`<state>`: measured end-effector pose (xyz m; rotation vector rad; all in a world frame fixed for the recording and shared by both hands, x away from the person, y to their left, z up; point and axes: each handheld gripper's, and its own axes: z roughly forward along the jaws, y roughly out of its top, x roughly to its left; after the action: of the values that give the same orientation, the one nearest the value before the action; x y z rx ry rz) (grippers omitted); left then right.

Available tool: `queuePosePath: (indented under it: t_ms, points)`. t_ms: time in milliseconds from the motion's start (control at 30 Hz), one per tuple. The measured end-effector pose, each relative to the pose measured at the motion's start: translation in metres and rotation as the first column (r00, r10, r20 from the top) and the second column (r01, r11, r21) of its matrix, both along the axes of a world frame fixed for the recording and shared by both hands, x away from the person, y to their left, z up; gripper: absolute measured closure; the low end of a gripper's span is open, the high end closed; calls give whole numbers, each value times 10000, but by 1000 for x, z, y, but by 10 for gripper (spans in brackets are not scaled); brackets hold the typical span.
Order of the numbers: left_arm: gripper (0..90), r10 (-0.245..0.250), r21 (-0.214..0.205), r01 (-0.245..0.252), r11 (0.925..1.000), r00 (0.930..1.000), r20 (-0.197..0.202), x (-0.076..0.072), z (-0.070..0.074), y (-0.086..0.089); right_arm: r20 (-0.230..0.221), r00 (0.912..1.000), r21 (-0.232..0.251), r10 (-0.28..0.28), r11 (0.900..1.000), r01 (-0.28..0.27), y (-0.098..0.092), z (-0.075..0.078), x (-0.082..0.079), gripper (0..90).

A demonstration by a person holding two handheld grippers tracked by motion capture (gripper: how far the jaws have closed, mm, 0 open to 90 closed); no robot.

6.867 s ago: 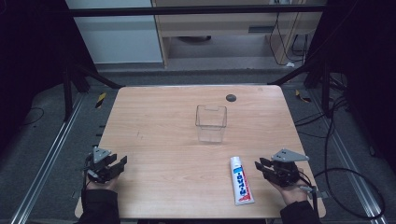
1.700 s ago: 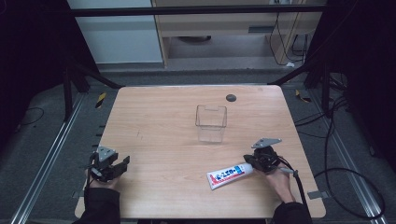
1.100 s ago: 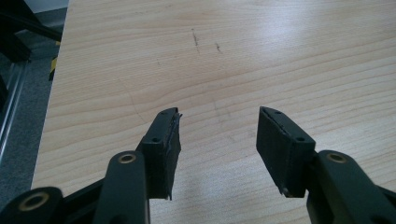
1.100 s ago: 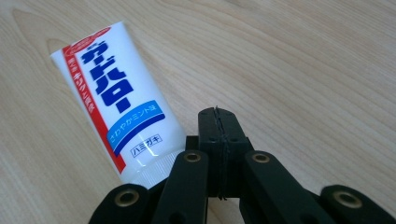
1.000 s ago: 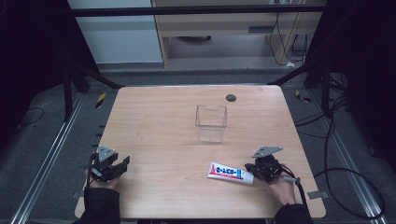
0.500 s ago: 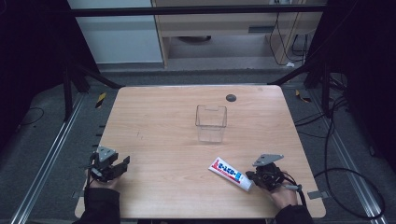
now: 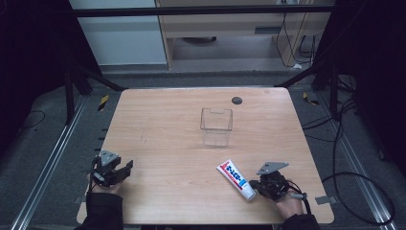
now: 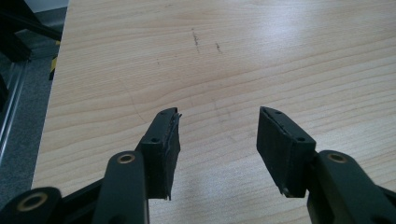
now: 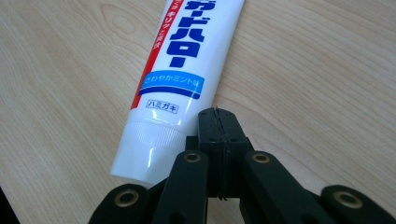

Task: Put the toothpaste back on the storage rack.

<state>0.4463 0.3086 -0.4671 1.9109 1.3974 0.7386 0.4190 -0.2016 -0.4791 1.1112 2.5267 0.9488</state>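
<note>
Toothpaste tube [image 7: 236, 179] is lying flat on the worktop [image 7: 167, 129], near the front edge on the person's right. White body, red and blue print, white ribbed cap. In the high view the tube is running diagonally: flat end toward the middle of the worktop, cap end pointing to the right claw [image 7: 258, 188].

Right claw is sitting just beside the cap end. In the right gripper view [image 9: 219, 116] its two black jaws are pressing flat against each other, clenched with nothing between them. The closed tip is resting at the side of the cap, close against it; whether it is actually touching the tube cannot be told. Tube [image 9: 180, 79] is stretching away from the camera here, cap nearest. A hand is holding this gripper from the bottom edge of the high view, cable trailing off to the right.

Clear plastic box [image 7: 216, 125] is standing upright, open at the top, near the worktop's middle, well apart from the tube and farther from the person. Small dark round spot [image 7: 236, 100] is showing beyond it, near the far edge.

Left claw [image 7: 125, 167] is resting at the front left of the worktop, well apart from everything else. In the left gripper view [image 8: 218, 140] its jaws are standing wide apart, released, with bare wood between them.
</note>
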Motion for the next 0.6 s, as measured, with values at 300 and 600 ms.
queuePosePath:
  t_ms: [300, 600]
  points:
    - [479, 6, 35, -6, 10000, 10000, -22, 1, 0, 0, 408, 9938, 236, -1031, 9945, 1022, -6, 14, 8, 739]
    - [477, -30, 37, 30, 10000, 10000, -66, 3, -1, -1, 833, 9896, 128, -1174, 9931, 1167, 1, 35, 13, 568]
